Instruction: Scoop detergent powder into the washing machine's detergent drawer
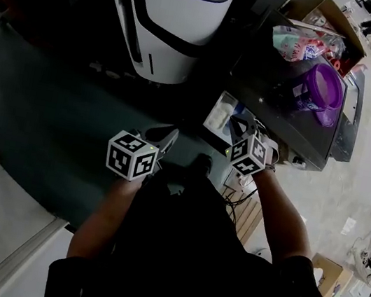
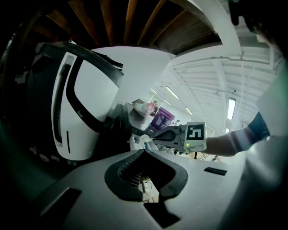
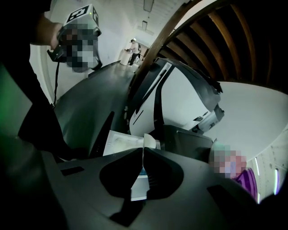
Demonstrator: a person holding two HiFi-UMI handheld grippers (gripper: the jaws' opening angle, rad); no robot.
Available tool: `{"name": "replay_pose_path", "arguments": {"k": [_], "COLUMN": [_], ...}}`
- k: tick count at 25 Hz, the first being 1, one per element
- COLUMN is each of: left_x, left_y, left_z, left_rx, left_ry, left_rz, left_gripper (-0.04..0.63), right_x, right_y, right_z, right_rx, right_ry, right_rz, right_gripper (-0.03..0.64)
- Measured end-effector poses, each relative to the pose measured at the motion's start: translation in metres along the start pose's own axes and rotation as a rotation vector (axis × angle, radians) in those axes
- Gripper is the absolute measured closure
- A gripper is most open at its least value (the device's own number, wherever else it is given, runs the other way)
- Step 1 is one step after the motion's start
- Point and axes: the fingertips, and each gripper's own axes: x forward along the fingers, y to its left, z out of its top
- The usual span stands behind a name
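Note:
The white washing machine (image 1: 171, 28) stands ahead, and its open detergent drawer (image 1: 220, 115) juts out toward me. The drawer (image 3: 119, 143) looks pale inside in the right gripper view. My right gripper (image 1: 238, 126) hovers just over the drawer's near end, shut on a thin white scoop (image 3: 148, 141) that sticks up past the jaw tips. From the left gripper view, the right gripper (image 2: 155, 140) carries that white scoop (image 2: 145, 139) at its tip. My left gripper (image 1: 168, 138) sits left of the drawer, shut with nothing between its jaws.
A dark counter (image 1: 276, 117) to the right of the machine carries a purple tub (image 1: 320, 90), a detergent bag (image 1: 296, 43) and a cardboard box (image 1: 323, 12). Pale floor with cartons lies at the far right. People stand in the far background.

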Motion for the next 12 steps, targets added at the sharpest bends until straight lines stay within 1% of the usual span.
{"name": "replay_pose_path", "arguments": {"k": [2,5,6,12], "left_x": [-0.001,-0.003,-0.004,-0.009], "left_y": [-0.001,-0.001,-0.001,-0.006], "left_z": [0.002,0.003,0.003,0.007], "left_rx": [0.003,0.01,0.012,0.021], "left_ry": [-0.004,-0.007,-0.009,-0.017], "left_rz": [-0.001,-0.001,0.0,-0.004], "left_gripper": [0.588,0.588,0.588,0.586], "right_x": [0.0,0.0,-0.001,-0.008], "right_y": [0.0,0.002,0.003,0.011], "right_z": [-0.001,-0.002,-0.001,0.0], "right_rx": [-0.033,-0.12,-0.133,-0.15], "right_ry": [0.018,0.04,0.041,0.052], "right_rz": [-0.014,-0.044,-0.045,-0.037], "right_gripper": [0.595,0.595,0.595,0.595]}}
